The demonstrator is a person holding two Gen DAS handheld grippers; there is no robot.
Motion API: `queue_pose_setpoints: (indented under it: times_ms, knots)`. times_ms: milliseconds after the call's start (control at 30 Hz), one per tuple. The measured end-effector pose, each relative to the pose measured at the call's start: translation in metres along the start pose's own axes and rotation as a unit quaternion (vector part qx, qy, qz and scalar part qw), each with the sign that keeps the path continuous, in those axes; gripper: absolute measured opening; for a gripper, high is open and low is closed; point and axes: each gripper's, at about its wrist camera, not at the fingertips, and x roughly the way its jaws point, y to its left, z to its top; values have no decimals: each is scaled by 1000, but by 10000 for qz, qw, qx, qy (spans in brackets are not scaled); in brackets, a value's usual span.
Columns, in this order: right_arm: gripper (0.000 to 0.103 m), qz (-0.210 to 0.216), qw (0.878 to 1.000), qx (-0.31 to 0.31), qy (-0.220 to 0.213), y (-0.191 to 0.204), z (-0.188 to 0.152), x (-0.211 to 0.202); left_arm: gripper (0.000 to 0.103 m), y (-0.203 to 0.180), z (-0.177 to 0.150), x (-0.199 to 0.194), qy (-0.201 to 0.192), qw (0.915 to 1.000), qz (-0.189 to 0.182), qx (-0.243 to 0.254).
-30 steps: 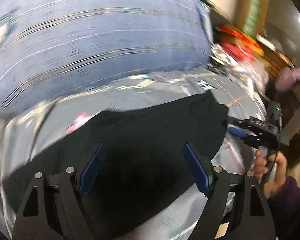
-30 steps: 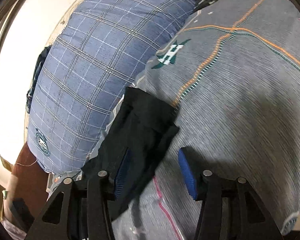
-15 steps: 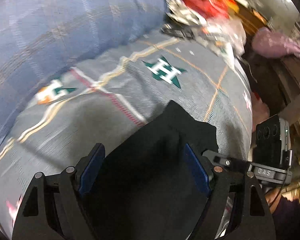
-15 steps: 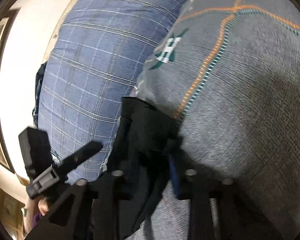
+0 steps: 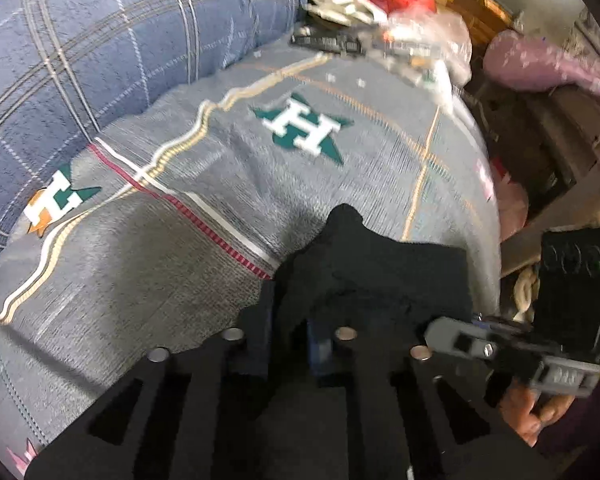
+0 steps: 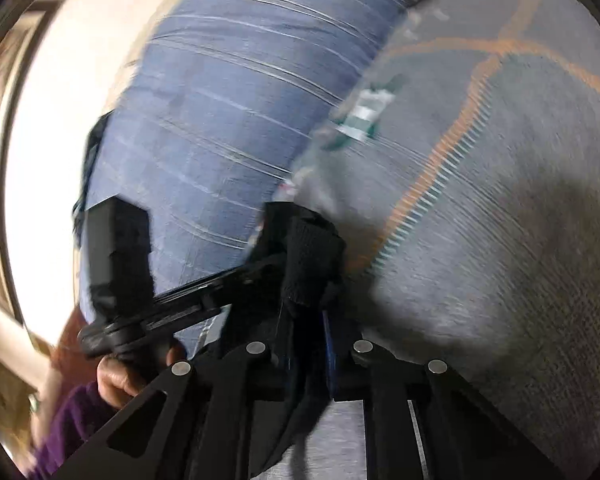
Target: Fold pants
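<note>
Black pants [image 5: 380, 276] bunched on the grey bedspread [image 5: 172, 272] beside the blue plaid pillow [image 5: 100, 40]. Left gripper [image 5: 290, 344] clenched on one pants edge; right gripper [image 6: 308, 344] clenched on another.

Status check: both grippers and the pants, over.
Left gripper shut on pants. Right gripper shut on pants too. Pants bunched on the grey bedspread. Nothing in the way.
</note>
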Motion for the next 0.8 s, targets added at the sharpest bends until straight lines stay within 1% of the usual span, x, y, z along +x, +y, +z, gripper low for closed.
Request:
queue_pose_setpoints:
  times_ms: [67, 100, 167, 233, 300, 367, 433, 500, 567, 600, 667, 700, 733, 767, 800]
  knots:
    - [11, 81, 9990, -419, -127, 17, -3, -5, 8, 2, -1, -12, -241, 9996, -98, -135]
    - [11, 164, 9978, -616, -158, 26, -5, -6, 6, 5, -3, -20, -358, 9991, -140, -201]
    - [11, 340, 9946, -956, -219, 38, -10, -11, 6, 10, -11, -47, -661, 9970, -197, -351]
    - [11, 546, 9902, -1261, -264, 51, -14, -14, 6, 13, -19, -67, -883, 9949, -213, -445]
    - [11, 856, 9810, -1713, -306, 71, -24, -19, 6, 16, -32, -90, -1136, 9915, -208, -592]
    - [11, 1044, 9699, -2185, -250, 92, -40, -20, 6, 20, -46, -106, -1281, 9894, -126, -676]
    - [11, 1218, 9592, -2549, -74, 114, -56, -12, 6, 30, -69, -122, -1391, 9865, -24, -862]
    - [11, 1304, 9512, -2797, 92, 128, -71, -8, 6, 43, -93, -132, -1435, 9830, 86, -1142]
    - [11, 1373, 9432, -3008, 332, 140, -88, 2, 7, 60, -124, -143, -1503, 9762, 232, -1548]
    - [11, 1412, 9391, -3086, 534, 146, -98, 9, 10, 69, -143, -149, -1513, 9719, 276, -1782]
    - [16, 1468, 9319, -3186, 918, 153, -116, 20, 24, 89, -180, -154, -1480, 9604, 535, -2298]
    - [18, 1494, 9245, -3268, 1269, 157, -129, 30, 34, 102, -206, -156, -1418, 9506, 758, -2656]
    - [26, 1495, 9146, -3398, 1600, 162, -143, 38, 35, 109, -222, -156, -1382, 9437, 834, -2887]
    - [38, 1550, 9047, -3493, 1883, 164, -153, 42, 35, 114, -236, -157, -1343, 9374, 886, -3087]
    - [43, 1645, 8970, -3532, 2089, 165, -160, 43, 35, 116, -255, -157, -1291, 9293, 931, -3333]
